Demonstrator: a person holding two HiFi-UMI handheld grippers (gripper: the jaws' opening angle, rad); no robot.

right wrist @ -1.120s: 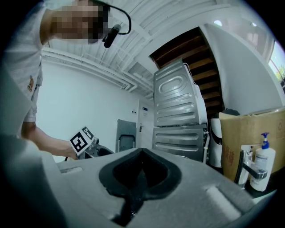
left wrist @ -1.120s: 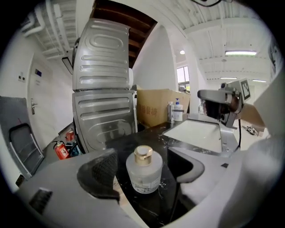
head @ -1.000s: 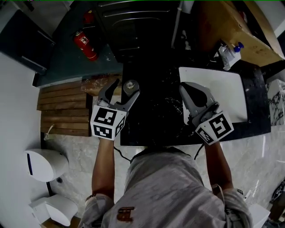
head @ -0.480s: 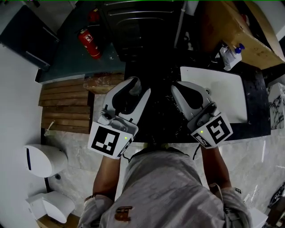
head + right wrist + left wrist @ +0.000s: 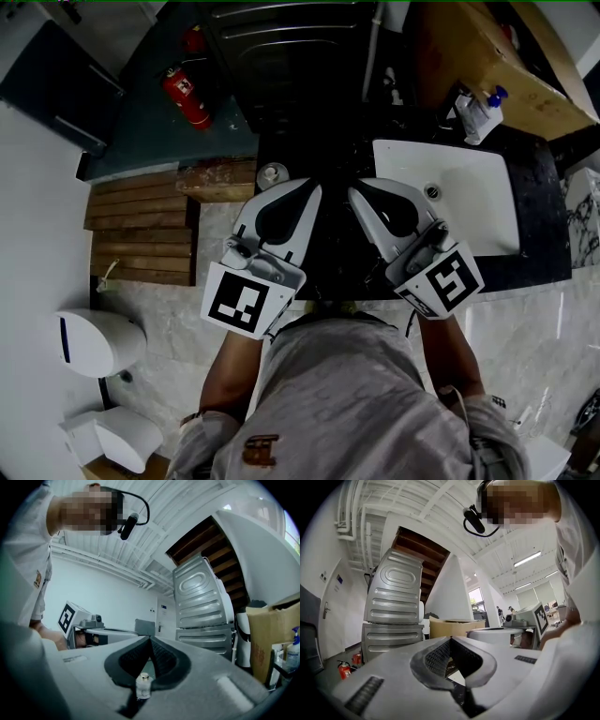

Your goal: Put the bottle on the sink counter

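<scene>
The bottle [image 5: 273, 174] is a small one with a round cap, standing upright by itself at the left end of the dark sink counter [image 5: 544, 246]. My left gripper [image 5: 315, 187] hovers just to its right, apart from it, jaws shut with nothing between them [image 5: 450, 639]. Beside it, my right gripper [image 5: 354, 187] is also shut and empty. In the right gripper view the bottle [image 5: 142, 686] shows beyond the closed jaws [image 5: 150, 638], through the gap behind their tips.
A white basin [image 5: 469, 202] is set into the counter at right. A spray bottle [image 5: 478, 114] stands by a cardboard box [image 5: 487, 56] behind it. A grey appliance [image 5: 291, 56], a red fire extinguisher [image 5: 186, 94] and wooden slats [image 5: 141, 230] lie left and beyond.
The left gripper was open around the bottle; it has let go, closed fully and shifted right. The bottle now stands free on the counter. The right gripper edged slightly left.
</scene>
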